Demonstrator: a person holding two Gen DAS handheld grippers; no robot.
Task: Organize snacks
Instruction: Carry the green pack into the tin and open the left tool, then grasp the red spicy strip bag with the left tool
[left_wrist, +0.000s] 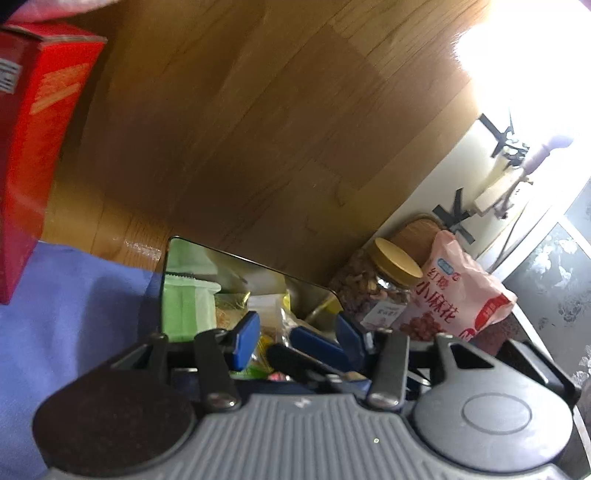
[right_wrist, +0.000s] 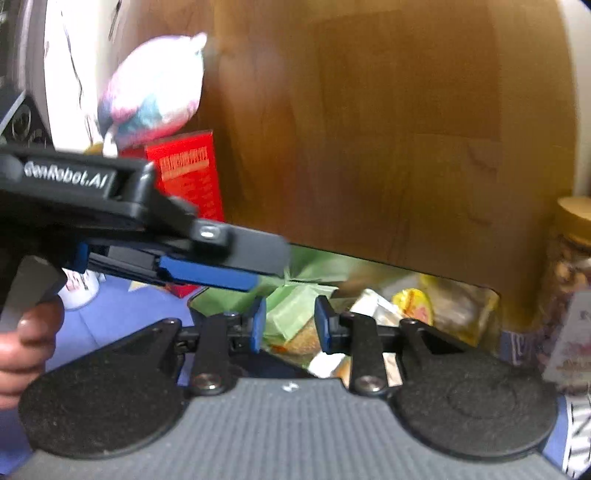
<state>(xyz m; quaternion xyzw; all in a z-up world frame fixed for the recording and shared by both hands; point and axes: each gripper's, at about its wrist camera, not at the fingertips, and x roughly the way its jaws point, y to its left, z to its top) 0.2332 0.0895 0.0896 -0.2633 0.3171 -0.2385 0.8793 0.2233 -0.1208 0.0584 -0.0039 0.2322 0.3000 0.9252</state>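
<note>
A shiny metal tin (left_wrist: 236, 262) sits on the blue cloth (left_wrist: 74, 295), filled with small snacks, among them a green packet (left_wrist: 188, 310). My left gripper (left_wrist: 297, 338) hovers over the tin, open, with the tip of my right gripper (left_wrist: 314, 347) poking into the gap between its blue pads. In the right wrist view my right gripper (right_wrist: 290, 326) is open above the green packet (right_wrist: 291, 310) and a yellow wrapped snack (right_wrist: 413, 302) in the tin (right_wrist: 491, 291). No pad presses on anything. My left gripper (right_wrist: 258, 266) crosses in from the left just above it.
A red box (left_wrist: 37, 129) (right_wrist: 188, 173) stands left of the tin. A nut jar (left_wrist: 373, 288) (right_wrist: 569, 258) and a pink bag (left_wrist: 454, 291) stand to its right. A wooden panel (left_wrist: 258, 129) rises behind. A pastel bag (right_wrist: 155, 85) sits above the red box. A hand (right_wrist: 26, 343) grips the left handle.
</note>
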